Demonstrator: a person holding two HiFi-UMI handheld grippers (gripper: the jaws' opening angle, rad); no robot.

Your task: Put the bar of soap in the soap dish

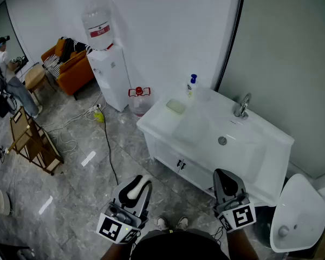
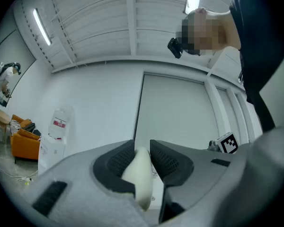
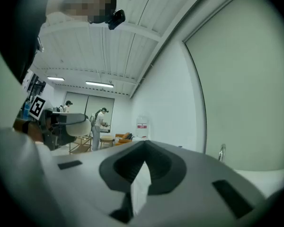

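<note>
One bar of soap [image 2: 139,174] is pinched between the fingers of the left gripper [image 1: 136,184], well apart from the soap dish [image 1: 175,106] on the counter [image 1: 163,128], presumably for carrying over, while the right gripper [image 1: 226,180] keeps its fingers closed on nothing.

Cream bar of soap [image 2: 139,178] on edge in left gripper [image 2: 142,148] jaws; pale soap dish [image 1: 175,106] at the counter [image 1: 153,124] end.

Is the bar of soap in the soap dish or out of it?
Out. The bar of soap is clamped in the left gripper, well short of the soap dish on the sink counter.
</note>
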